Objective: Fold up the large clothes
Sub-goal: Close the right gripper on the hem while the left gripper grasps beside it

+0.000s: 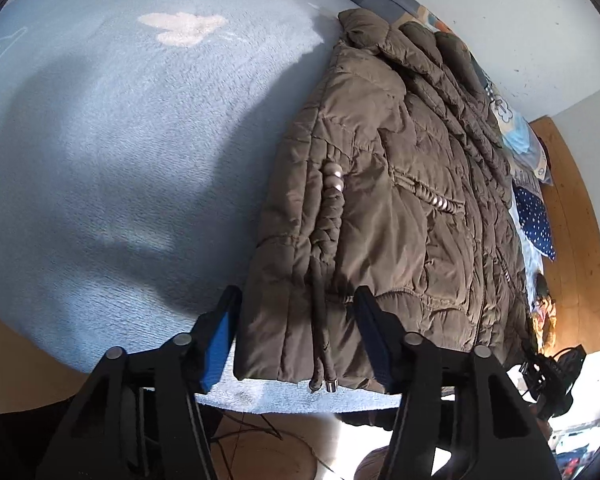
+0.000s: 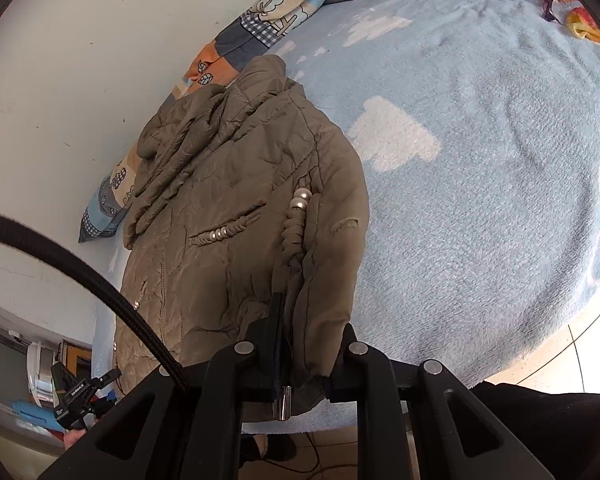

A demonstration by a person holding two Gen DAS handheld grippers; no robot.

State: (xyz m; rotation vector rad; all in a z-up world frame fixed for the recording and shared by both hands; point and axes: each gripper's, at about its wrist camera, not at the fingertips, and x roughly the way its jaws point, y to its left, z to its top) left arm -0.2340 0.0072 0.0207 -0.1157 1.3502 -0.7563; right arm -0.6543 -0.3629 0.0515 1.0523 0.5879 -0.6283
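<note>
surface: light-blue fleece blanket [image 1: 100, 140] on a bed, white wall behind
jacket: olive puffer jacket [image 1: 400, 200] lies folded lengthwise along the wall side, hem at the near bed edge
left gripper [image 1: 296, 344]: jaws apart, straddling the hem corner, pads not pressing
right gripper [image 2: 296, 360]: clamped on the jacket hem by the drawcord [image 2: 286, 400]
</note>
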